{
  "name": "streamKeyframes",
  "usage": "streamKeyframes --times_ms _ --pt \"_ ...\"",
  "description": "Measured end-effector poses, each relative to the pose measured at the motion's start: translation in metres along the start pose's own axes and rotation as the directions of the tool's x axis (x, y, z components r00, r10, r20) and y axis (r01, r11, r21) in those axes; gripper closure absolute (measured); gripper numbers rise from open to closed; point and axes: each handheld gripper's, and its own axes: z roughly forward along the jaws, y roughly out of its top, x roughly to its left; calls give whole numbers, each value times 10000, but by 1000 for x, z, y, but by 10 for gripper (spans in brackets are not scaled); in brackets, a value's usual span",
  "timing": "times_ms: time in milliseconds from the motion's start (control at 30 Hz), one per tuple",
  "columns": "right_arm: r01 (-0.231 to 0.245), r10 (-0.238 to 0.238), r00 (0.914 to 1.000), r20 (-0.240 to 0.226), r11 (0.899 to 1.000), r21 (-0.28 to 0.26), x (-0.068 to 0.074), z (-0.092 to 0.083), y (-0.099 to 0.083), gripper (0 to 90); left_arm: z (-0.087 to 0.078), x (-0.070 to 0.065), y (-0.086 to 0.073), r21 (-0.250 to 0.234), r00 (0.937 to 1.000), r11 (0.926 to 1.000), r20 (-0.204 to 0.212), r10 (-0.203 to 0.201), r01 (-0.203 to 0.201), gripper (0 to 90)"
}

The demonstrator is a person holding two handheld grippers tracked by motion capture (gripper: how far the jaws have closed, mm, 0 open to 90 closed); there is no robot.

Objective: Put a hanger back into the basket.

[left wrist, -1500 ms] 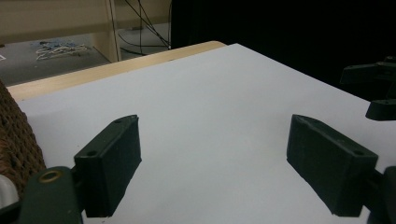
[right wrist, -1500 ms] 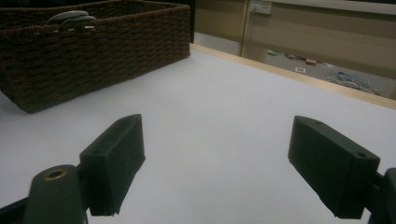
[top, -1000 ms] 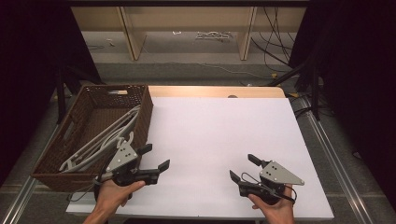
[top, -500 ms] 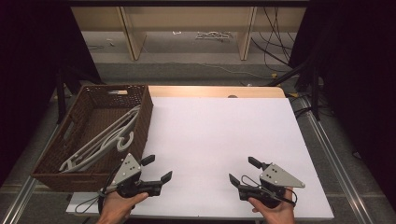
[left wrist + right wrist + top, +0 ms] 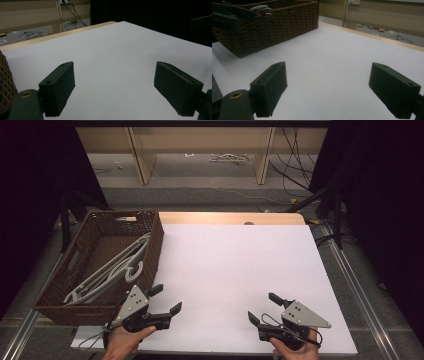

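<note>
I hold my left hand-held gripper low over the near left corner of the white rectangular surface, just beside the near right corner of the dark brown woven wicker basket; its two black jaws stand wide apart with nothing between them, and in the left gripper view they frame only bare white surface, with a sliver of the basket's weave at the left edge. My right hand-held gripper sits near the near right corner of the surface, well apart from the left one, its jaws likewise spread wide and empty. In the right gripper view they look across the white top toward the basket, which stands at the far left with my other gripper's dark jaws in front of it. The basket rests along the left edge of the surface, partly hanging past it, and inside it lie several white plastic clothes hangers, stacked together and slanting from the near left of the basket up toward its far right wall, their hooks curling near the right wall. Neither gripper touches the basket or the hangers. A strip of pale wood shows along the far edge of the surface.
</note>
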Motion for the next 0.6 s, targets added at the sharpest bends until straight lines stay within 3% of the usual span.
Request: streamKeyframes --times_ms 533,600 --pt "163 -162 9998 68 9998 -104 -2 1 0 158 -1 1 1 10 9999 10000 124 -26 26 170" --pt "0 0 10000 15 10000 23 -1 1 0 158 -1 1 1 4 9999 10000 123 -39 39 170"
